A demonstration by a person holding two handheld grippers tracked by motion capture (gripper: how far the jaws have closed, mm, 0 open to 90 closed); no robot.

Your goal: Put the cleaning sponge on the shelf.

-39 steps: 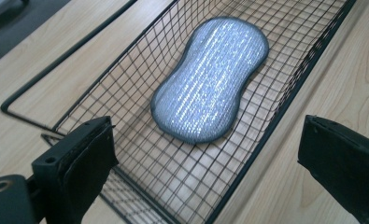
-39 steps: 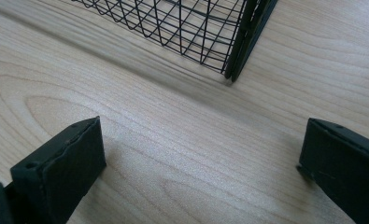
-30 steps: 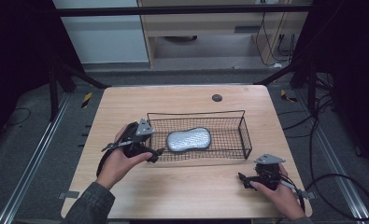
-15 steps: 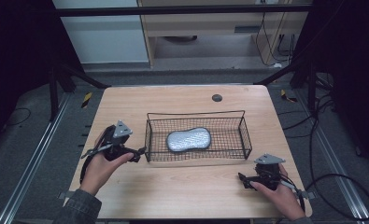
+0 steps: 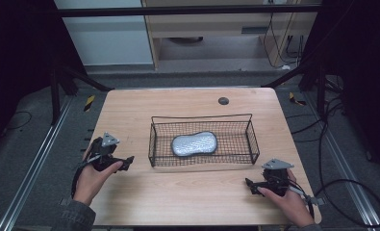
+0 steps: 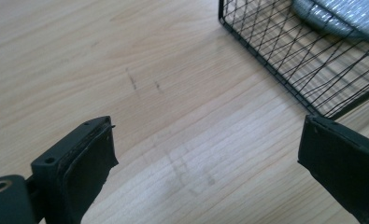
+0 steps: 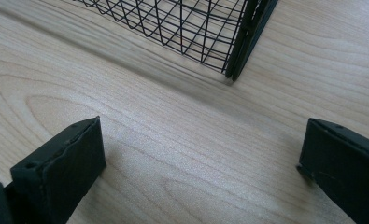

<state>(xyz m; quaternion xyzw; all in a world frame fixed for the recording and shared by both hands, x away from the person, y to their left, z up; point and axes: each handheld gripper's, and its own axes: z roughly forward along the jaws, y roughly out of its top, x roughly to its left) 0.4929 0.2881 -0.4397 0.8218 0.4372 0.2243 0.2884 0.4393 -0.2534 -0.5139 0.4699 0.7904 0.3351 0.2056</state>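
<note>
- High view: a silvery-grey, peanut-shaped padded pouch lies inside the black wire basket at the middle of the light wooden counter. The left gripper rests left of the basket, the right gripper near its front right corner.
- Left gripper view: jaws wide, empty; pouch in basket beyond.
- Right gripper view: jaws wide, empty; basket corner ahead.

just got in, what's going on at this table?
A person holds a claw in each hand at a wooden table. A silver pouch lies in the wire basket mid-table. The left claw sits on the table beside the basket's left end, jaws open and empty. The right claw rests near the basket's front right corner, also open and empty. Nothing is gripped right now.
</note>
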